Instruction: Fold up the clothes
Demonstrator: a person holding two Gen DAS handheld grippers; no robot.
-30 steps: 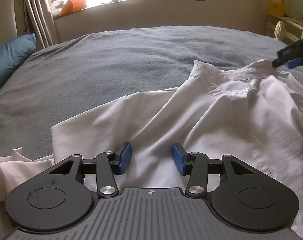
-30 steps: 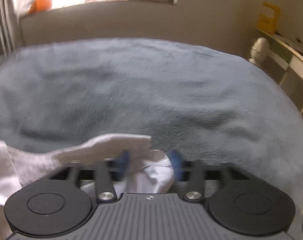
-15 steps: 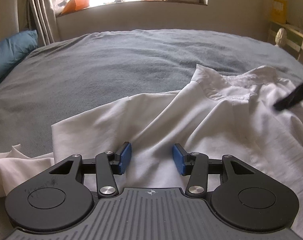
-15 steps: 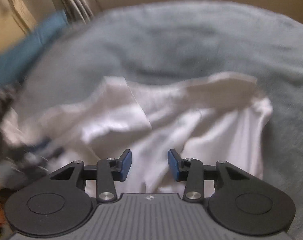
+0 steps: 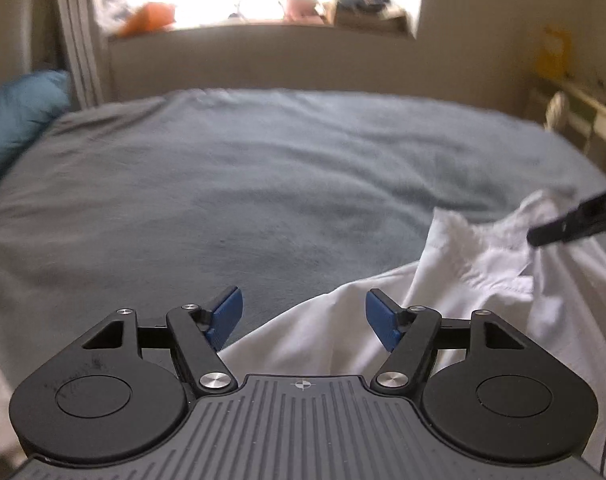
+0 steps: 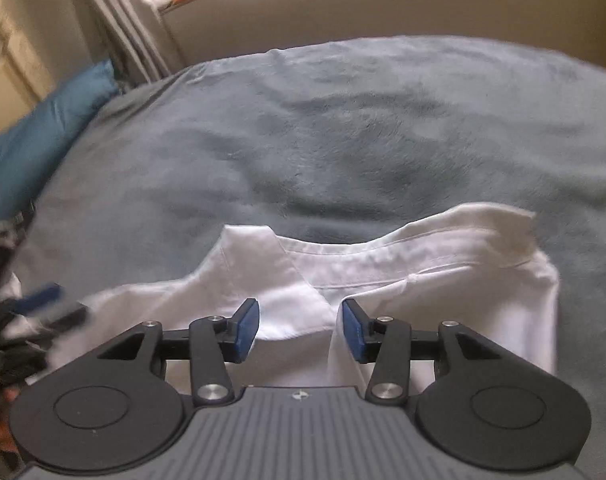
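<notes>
we see the white shirt [image 6: 383, 280] lying rumpled on the grey bed [image 6: 323, 140], with our left gripper [image 5: 303, 316] and right gripper [image 6: 301, 326] both spreading wider above it, pinching nothing.

Both wrist cameras are looking down and forward from close above the bed [image 5: 263, 184]. They are sharing the white shirt [image 6: 403, 276] and the windowsill.

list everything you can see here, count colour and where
shirt: 1, white, crumpled on the near side of the bed, collar towards the window
blanket: 1, grey-blue, covering the bed
pillow: 1, teal, far left by the curtain
curtain: 1, pale, left of the window
orange thing: 1, on the windowsill, blurred
left gripper: black, blue pads, jaws opening, nothing gripped
right gripper: black, blue pads, jaws opening over the shirt
</notes>
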